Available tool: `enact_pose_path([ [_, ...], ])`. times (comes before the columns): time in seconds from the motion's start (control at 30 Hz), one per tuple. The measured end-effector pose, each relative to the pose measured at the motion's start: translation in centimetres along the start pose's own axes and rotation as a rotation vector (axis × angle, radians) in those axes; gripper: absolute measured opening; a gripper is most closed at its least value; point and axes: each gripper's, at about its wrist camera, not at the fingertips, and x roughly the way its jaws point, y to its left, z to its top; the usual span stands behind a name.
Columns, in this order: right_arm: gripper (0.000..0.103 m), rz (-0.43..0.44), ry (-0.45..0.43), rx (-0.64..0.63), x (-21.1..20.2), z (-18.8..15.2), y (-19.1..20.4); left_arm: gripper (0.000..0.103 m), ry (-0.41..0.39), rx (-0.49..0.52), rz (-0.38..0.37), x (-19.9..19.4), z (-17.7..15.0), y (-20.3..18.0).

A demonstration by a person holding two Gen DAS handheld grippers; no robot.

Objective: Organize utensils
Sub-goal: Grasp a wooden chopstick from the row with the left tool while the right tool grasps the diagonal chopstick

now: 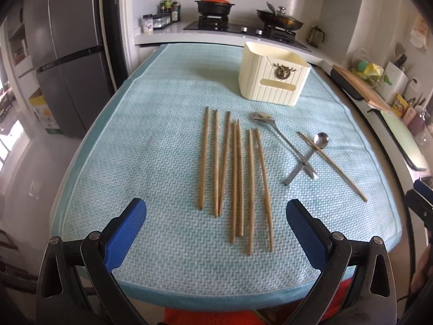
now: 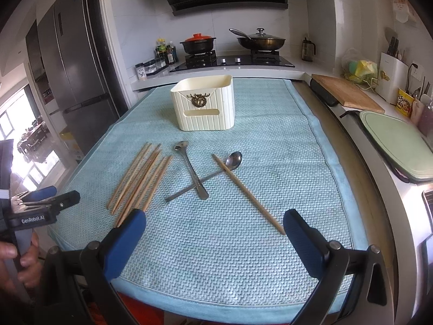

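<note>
Several wooden chopsticks [image 1: 235, 173] [image 2: 140, 178] lie side by side on a light blue mat [image 1: 135, 140] [image 2: 270, 140]. Two metal spoons [image 1: 281, 140] [image 2: 193, 173] lie crossed to their right, and a single chopstick [image 1: 333, 166] [image 2: 247, 192] rests over one spoon. A cream utensil holder [image 1: 273, 74] [image 2: 205, 105] stands upright at the far side of the mat. My left gripper [image 1: 216, 230] is open and empty, hovering just short of the chopsticks' near ends. My right gripper [image 2: 215, 233] is open and empty, near the single chopstick's near tip.
A stove with a red-lidded pot [image 2: 199, 43] and a lidded pan [image 2: 261, 40] sits behind the mat. A grey fridge [image 1: 67, 54] stands on the left. A wooden cutting board [image 2: 346, 92] and a green tray [image 2: 397, 143] line the right counter. A hand [image 2: 21, 262] holds the left gripper.
</note>
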Motion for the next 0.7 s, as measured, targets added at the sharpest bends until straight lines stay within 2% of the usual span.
enact_pose_path([
  [0.17, 0.103, -0.03, 0.024, 0.003, 1.8, 0.8, -1.6, 0.103, 0.064, -0.041, -0.014, 3.7, 2.9, 2.4],
  [0.4, 0.089, -0.028, 0.059, 0.034, 4.0, 0.9, -3.1, 0.103, 0.115, -0.02, 0.035, 9.9, 7.2, 3.5],
  [0.57, 0.088, -0.013, 0.081, -0.013, 5.7, 1.1, -3.2, 0.102, 0.152, -0.02, 0.053, 14.4, 10.2, 4.2],
  [0.63, 0.086, -0.011, 0.1, -0.044, 7.0, 1.5, -3.3, 0.102, 0.165, -0.021, 0.053, 15.8, 11.0, 4.5],
  [0.7, 0.078, 0.013, 0.132, -0.065, 8.5, 2.1, -3.3, 0.102, 0.183, -0.018, 0.048, 17.1, 11.6, 4.7],
])
